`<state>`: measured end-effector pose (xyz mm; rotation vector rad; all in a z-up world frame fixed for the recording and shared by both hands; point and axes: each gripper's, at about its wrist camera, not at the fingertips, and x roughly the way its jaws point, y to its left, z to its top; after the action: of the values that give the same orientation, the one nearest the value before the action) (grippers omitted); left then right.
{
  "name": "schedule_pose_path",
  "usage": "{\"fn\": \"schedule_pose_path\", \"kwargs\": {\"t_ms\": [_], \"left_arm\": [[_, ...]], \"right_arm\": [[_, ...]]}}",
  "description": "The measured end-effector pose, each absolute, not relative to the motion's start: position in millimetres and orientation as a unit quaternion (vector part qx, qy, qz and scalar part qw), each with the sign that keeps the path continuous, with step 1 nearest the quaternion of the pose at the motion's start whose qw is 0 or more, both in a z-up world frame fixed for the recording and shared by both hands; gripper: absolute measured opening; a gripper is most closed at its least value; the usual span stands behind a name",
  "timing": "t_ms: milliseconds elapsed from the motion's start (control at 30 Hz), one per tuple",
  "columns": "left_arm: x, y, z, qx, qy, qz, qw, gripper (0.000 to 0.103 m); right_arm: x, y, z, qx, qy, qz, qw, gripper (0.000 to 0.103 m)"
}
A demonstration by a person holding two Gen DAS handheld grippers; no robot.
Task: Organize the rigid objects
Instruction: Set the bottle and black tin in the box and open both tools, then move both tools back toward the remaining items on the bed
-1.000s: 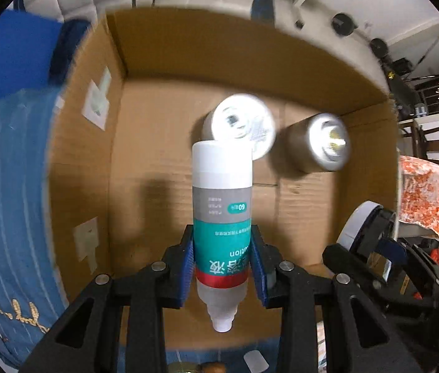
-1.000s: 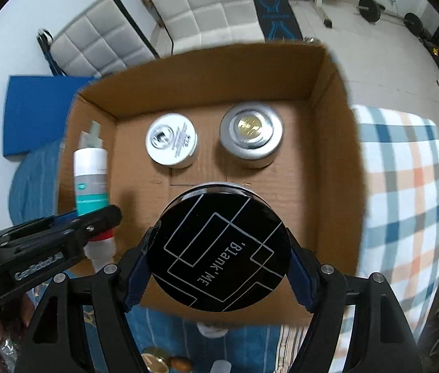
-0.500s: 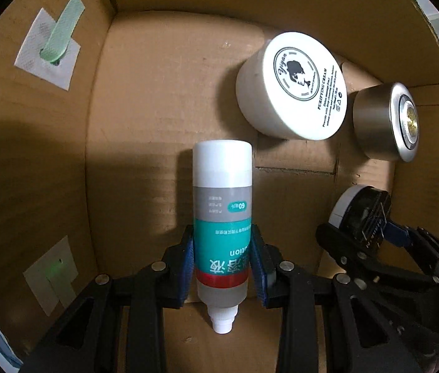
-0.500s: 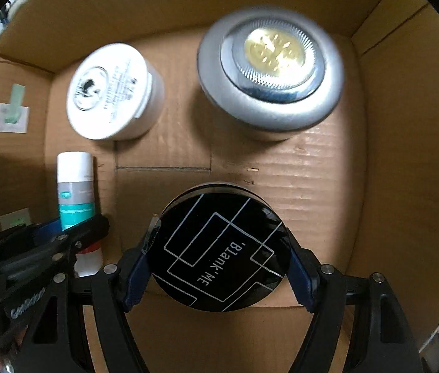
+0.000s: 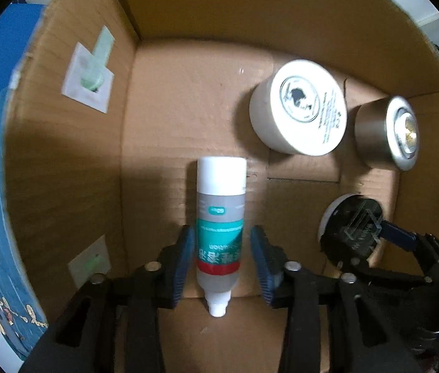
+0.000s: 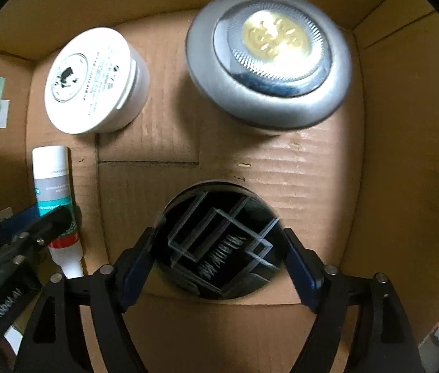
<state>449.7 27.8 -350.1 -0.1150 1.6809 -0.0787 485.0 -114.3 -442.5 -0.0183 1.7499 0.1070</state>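
Nearest the left tongs (image 5: 222,256), the bottle (image 5: 221,227) lies between the two blue pads, and a clear gap shows on either side of it: the jaws stand released, no longer pressing its label. Its long axis runs straight ahead along the fingers, nozzle end back toward the wrist and white cap pointing away, and it appears to rest flat on the floor of the cardboard box (image 5: 163,99). Any retreat, I judge, should go straight back along that axis so neither pad rolls the bottle sideways.

The right tongs (image 6: 221,256) sit to the right of the left pair, just as close to the near wall. The black round case (image 6: 221,245) lies between their blue pads; the left pad looks to be touching its rim while the right pad stands a little off, so the grip reads as let go, though the blur leaves some doubt. The case is flat on the box floor, with no long axis to mind.

Farther ahead, the white jar (image 6: 95,80) stands beyond and right of the bottle's cap, apart from it. The silver puck light (image 6: 269,62) sits beside the jar, directly ahead of the right tongs, well apart from the case.
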Motion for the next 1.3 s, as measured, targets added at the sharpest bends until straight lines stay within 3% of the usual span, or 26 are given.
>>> {"fn": "schedule_pose_path", "kwargs": {"t_ms": [33, 167, 233, 333, 1300], "left_arm": [[449, 29, -346, -0.053, 0.742, -0.035, 0.667, 0.041], [449, 31, -324, -0.056, 0.731, -0.045, 0.679, 0.058], [444, 30, -311, -0.059, 0.721, -0.053, 0.688, 0.074], [438, 28, -297, -0.058, 0.708, -0.059, 0.701, 0.085], [301, 43, -175, -0.025, 0.558, -0.028, 0.829, 0.086]], "right_arm": [[484, -113, -439, -0.006, 0.765, 0.049, 0.642, 0.094], [478, -112, -425, 0.002, 0.760, 0.055, 0.648, 0.103], [473, -113, -418, 0.012, 0.754, 0.056, 0.655, 0.103], [461, -115, -404, 0.016, 0.739, 0.052, 0.671, 0.103], [316, -166, -228, -0.010, 0.586, 0.043, 0.809, 0.103]]}}
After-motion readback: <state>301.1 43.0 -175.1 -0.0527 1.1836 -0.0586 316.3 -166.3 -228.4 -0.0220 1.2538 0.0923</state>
